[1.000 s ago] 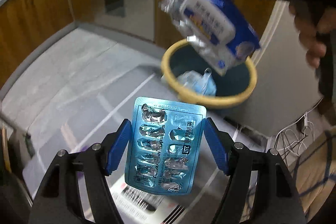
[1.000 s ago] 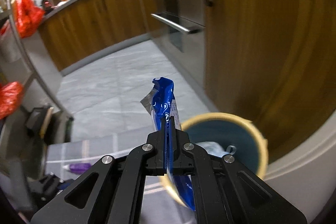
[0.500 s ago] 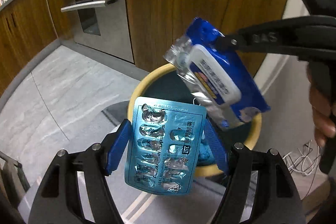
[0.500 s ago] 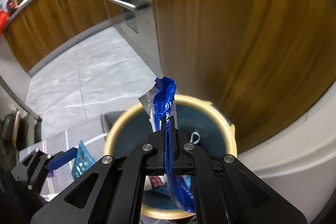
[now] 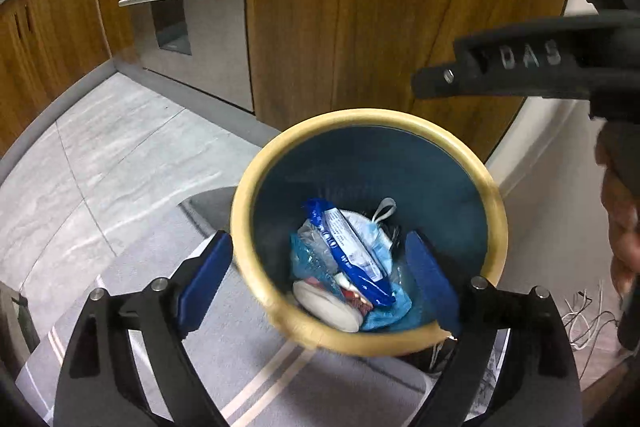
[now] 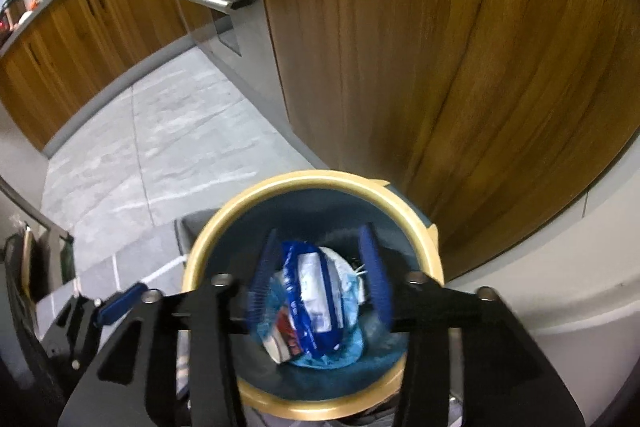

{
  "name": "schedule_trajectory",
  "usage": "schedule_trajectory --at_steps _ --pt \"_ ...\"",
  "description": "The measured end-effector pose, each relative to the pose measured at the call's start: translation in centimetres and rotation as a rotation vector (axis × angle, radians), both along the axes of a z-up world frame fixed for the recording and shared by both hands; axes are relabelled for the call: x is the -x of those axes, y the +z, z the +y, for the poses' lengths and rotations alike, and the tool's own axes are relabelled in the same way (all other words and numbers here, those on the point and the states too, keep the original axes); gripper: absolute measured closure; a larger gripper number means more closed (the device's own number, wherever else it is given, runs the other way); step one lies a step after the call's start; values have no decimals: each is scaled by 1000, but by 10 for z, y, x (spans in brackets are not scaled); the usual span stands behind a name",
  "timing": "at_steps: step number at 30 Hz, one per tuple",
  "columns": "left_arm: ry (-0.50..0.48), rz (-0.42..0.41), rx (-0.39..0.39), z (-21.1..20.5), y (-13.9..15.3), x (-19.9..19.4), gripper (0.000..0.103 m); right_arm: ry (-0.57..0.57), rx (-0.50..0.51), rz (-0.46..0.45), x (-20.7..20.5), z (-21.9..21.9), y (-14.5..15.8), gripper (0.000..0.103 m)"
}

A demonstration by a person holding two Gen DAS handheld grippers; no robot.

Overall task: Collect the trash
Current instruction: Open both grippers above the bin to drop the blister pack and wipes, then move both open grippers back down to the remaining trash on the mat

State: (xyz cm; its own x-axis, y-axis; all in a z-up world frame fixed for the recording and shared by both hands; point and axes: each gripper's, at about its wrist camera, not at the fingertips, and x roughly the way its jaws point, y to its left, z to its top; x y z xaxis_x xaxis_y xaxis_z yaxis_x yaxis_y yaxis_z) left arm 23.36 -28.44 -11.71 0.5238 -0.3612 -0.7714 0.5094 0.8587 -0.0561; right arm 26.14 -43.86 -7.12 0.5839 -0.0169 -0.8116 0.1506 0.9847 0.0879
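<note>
Left tool [image 5: 316,269]: jaws spread wide, nothing between the blue pads; it hangs directly above the mouth of the bin.
Right tool [image 6: 318,283]: jaws spread wide, nothing gripped; it also hangs above the bin, aimed straight down into it. In the left view only the black arm of this tool shows, crossing the upper right.
Bin [image 5: 494,203]: round, yellow rim, dark blue inside wall; it stands on a grey striped mat [image 5: 256,379] on the tiled floor [image 5: 120,155], close against the wooden cabinet [image 5: 380,7].
Wipes pack [image 5: 350,251]: blue and white, lying on top of the heap at the bottom of the bin, long axis running from the far left toward the near right in the left view.
Blister sheet [image 5: 310,263]: teal foil, partly under the wipes pack on its left side, resting against other waste.
Other contents: crumpled light blue material and a white rounded item, details too blurred to name.
Key relation: both pieces of trash lie below the tools, inside the rim, well clear of the pads; neither touches a tool.
Nearer tool: cannot be judged; both sit over the opening.
Judgement: this deposit appears complete; the next move likely calls for lifting both tools clear of the rim and turning away from the cabinet to look for further trash.
</note>
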Motion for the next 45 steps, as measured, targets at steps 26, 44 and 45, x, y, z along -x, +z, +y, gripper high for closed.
schedule_trajectory --at_steps 26,44,45 --pt "446 48 -55 249 42 133 6 319 27 -53 10 176 23 8" --pt "473 210 -186 152 -84 137 6 335 53 -28 7 188 14 8" --pt "477 227 -193 152 -88 135 10 341 53 -27 7 189 12 8"
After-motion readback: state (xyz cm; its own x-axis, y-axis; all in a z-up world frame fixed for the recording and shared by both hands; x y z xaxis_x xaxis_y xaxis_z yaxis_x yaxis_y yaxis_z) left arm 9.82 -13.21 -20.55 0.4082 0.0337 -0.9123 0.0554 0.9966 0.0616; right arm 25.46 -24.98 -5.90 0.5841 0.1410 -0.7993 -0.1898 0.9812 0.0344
